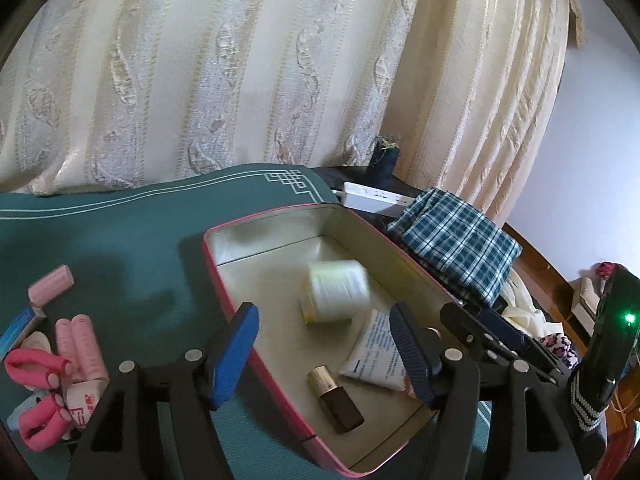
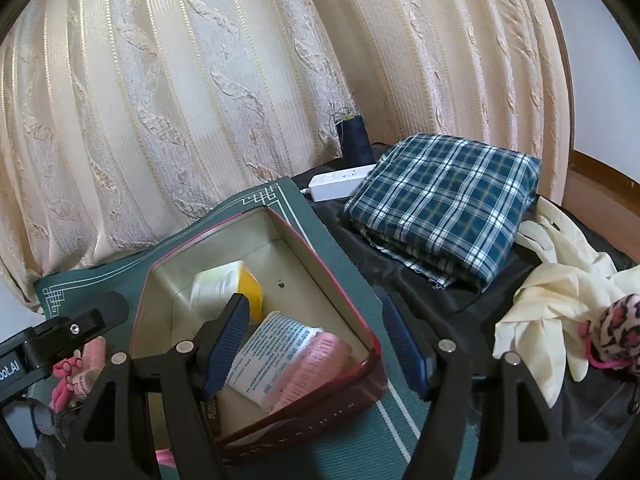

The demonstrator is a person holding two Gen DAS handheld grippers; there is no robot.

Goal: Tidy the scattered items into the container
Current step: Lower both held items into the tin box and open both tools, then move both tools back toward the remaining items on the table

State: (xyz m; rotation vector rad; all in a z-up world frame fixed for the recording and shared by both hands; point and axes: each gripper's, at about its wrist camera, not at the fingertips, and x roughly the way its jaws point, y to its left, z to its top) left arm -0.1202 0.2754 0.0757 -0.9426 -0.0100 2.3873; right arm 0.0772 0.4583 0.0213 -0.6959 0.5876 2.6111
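Observation:
A red tin (image 1: 276, 213) with a cream inside stands open on the green mat (image 1: 120, 240). In it lie a blurred white jar with a yellow lid (image 1: 336, 292), a white printed tube (image 1: 376, 352) and a gold-and-brown lipstick (image 1: 334, 398). My left gripper (image 1: 320, 316) hangs open over the tin, its pads touching nothing. The right wrist view shows the tin (image 2: 360, 364) holding the jar (image 2: 224, 284), the tube (image 2: 276, 344) and a pink roller (image 2: 316, 360). My right gripper (image 2: 314, 304) is open and straddles the tin's right wall. Pink rollers (image 1: 80, 344) and pink foam curlers (image 1: 32, 364) lie left of the tin.
A folded plaid cloth (image 2: 440, 208), a white power strip (image 2: 340, 180) and a dark thread spool (image 2: 356, 140) lie behind the tin on the right. Cream rubber gloves (image 2: 560, 288) and a leopard-print scrunchie (image 2: 616, 332) are at the far right. A patterned curtain (image 2: 200, 100) closes the back.

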